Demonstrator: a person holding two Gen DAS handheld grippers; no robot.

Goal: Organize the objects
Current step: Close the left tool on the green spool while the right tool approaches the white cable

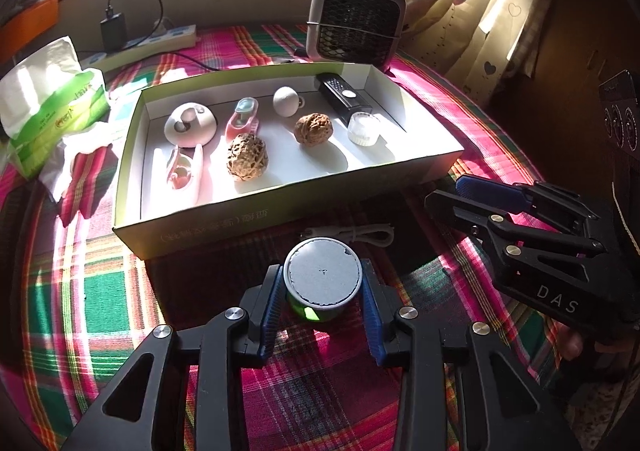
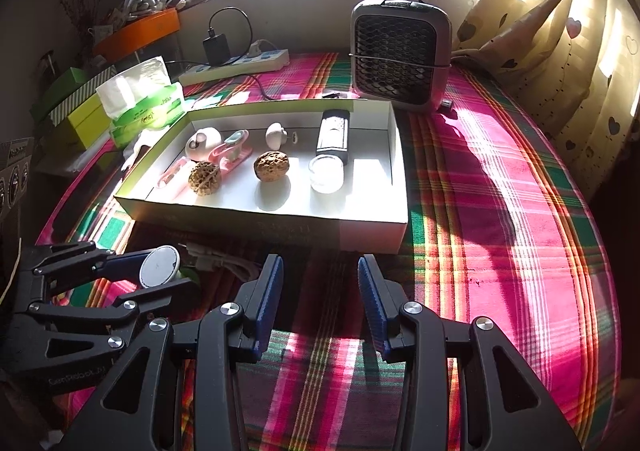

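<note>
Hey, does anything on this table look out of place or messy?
Mostly tidy. A white cable lies loose on the cloth outside the box, and crumpled tissue spills beside the tissue pack. The round tin between the left tool's fingers isn't boxed yet.

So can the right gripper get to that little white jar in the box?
Probably yes. The right gripper is empty, its jaws apart, in front of the box. The white jar stands near the front wall with bare floor to its right, and the box is open on top.
</note>
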